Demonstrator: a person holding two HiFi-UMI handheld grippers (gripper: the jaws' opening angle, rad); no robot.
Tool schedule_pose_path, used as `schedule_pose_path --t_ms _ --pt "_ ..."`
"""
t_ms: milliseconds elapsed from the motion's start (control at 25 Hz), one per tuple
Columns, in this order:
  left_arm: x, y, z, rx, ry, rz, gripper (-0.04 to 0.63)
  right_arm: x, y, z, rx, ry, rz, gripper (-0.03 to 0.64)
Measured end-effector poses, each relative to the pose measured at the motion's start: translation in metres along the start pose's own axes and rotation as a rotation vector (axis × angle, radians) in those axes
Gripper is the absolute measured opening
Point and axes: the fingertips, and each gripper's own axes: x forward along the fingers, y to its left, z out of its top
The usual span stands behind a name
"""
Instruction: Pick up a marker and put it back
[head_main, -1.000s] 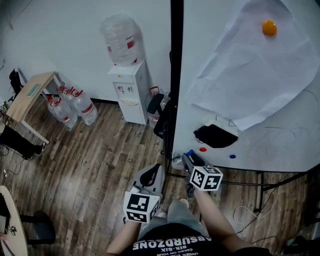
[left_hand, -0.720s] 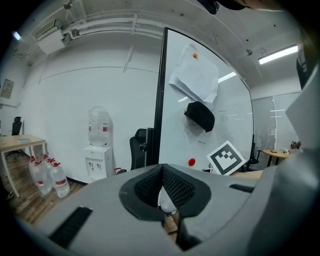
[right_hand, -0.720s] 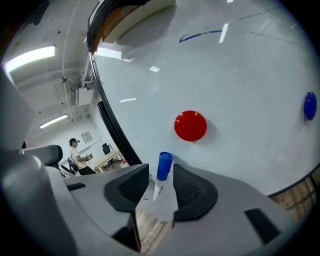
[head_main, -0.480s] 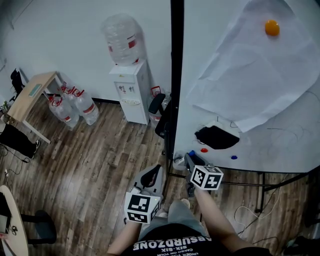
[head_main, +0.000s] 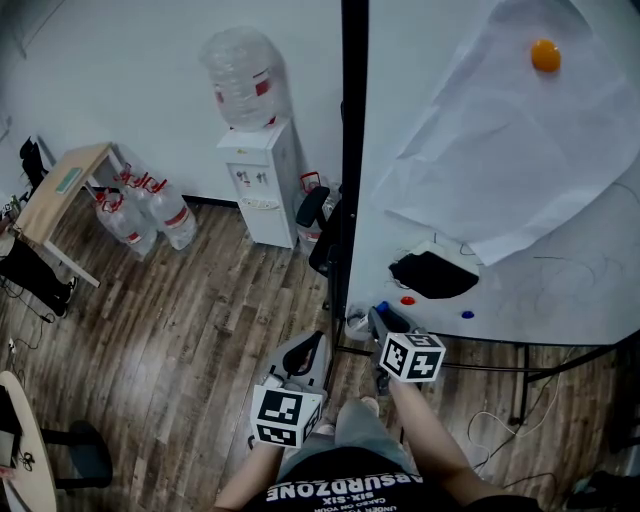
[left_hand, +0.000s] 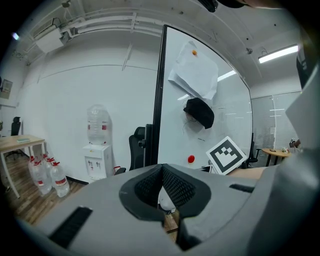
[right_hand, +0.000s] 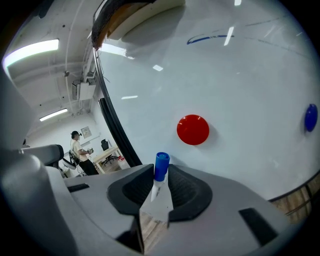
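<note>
One red magnet (right_hand: 193, 129) near the marker (right_hand: 160, 169)

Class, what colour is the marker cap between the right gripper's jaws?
Blue plastic cap on the white marker; clearest in the right gripper view.

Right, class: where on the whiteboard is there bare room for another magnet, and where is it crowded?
Free: the whiteboard strip between the black frame and the paper sheet, and the stretch between the red magnet and blue magnet. Crowded: around the black object, and the lower corner where the right claw is closing on the marker.
</note>
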Motion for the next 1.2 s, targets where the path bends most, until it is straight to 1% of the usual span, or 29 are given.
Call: schedule_pose_path --t_ms 200,400,720,880,1080,1200 --pt "0.001 -0.002 0.0 0.001 -0.002 -0.004 0.008 -0.002 0.001 0.002 -0.052 -0.001 -0.013 0.08" --pt "-0.001 -0.004 0.001 0.003 -0.004 -0.005 0.008 -0.005 0.007 0.007 -0.086 -0.011 -0.003 0.063" --pt "-0.004 -0.008 0.003 0.003 -0.01 -0.005 0.008 -0.01 0.014 0.011 -0.107 -0.018 0.016 0.063" --pt "-0.007 -0.009 0.003 0.003 -0.014 -0.005 0.008 -0.013 0.019 0.017 -0.117 -0.033 0.022 0.063" --pt "-0.011 -0.012 0.002 0.006 -0.013 -0.008 0.008 -0.022 0.028 0.025 -0.174 -0.064 0.023 0.063" --pt "-0.014 -0.015 0.002 0.009 -0.015 -0.011 0.008 -0.028 0.035 0.031 -0.185 -0.088 0.032 0.063"
